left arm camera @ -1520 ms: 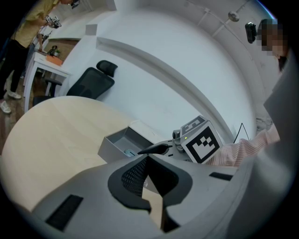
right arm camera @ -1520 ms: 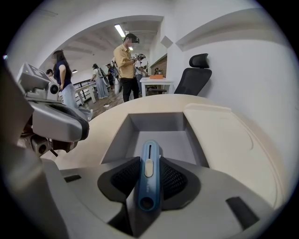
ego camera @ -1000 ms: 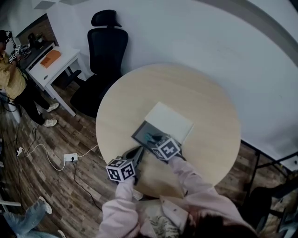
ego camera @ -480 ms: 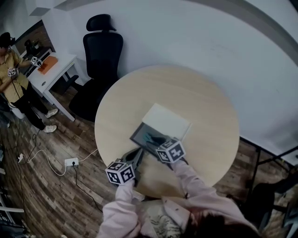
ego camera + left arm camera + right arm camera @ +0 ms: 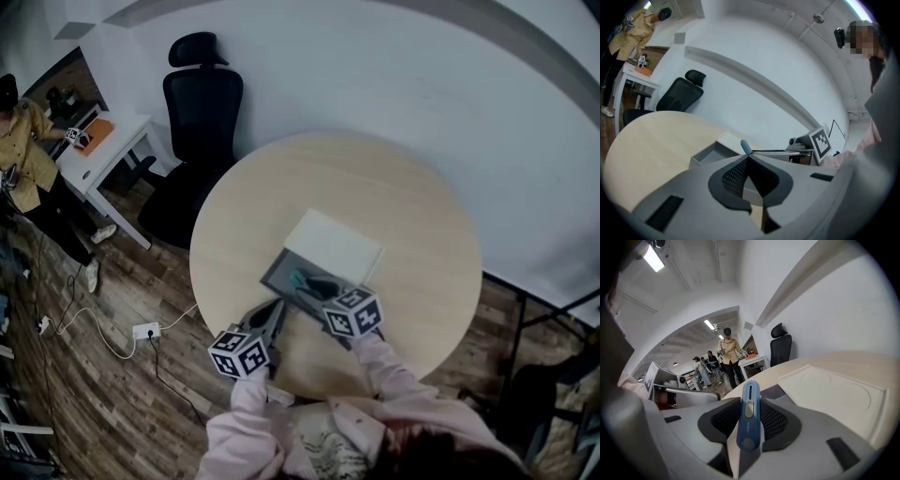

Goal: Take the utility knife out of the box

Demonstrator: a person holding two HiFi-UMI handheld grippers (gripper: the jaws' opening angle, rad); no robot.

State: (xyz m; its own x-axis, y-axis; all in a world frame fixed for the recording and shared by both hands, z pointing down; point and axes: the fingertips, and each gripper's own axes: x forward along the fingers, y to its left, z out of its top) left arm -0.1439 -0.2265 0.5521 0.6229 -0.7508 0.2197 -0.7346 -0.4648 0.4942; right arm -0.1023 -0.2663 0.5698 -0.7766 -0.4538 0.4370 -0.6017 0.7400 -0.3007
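1. The right tool point(image 5: 750, 401) is clenched on the blue plastic utility knife point(image 5: 748, 423). Both black mesh pads press its flanks, its slider faces up, and its length runs along the jaws.
2. In the head view the knife sits at the lower centre of the frame, over the shallow dark grey open box point(image 5: 279, 269). In the left gripper view its blue end shows above the box's far wall. Whether it touches the tray cannot be told.
3. The left tool point(image 5: 748, 158) is closed on nothing, its pads meeting at the tips. In the head view it lies just to the lower left of the box, near the box's corner, over the bench's near edge.
4. A flat white rectangular lid point(image 5: 334, 246) lies against the box's upper-right side.
5. Box and lid rest on the round pale-wood bench point(image 5: 375, 178), which fills the middle of the frame.
6. A black office chair point(image 5: 202, 103) stands at the upper left, just beyond the bench's rim.
7. Farther to the upper left, a person in a yellow shirt point(image 5: 26, 155) stands by a small white desk point(image 5: 117, 141) on the wooden floor.
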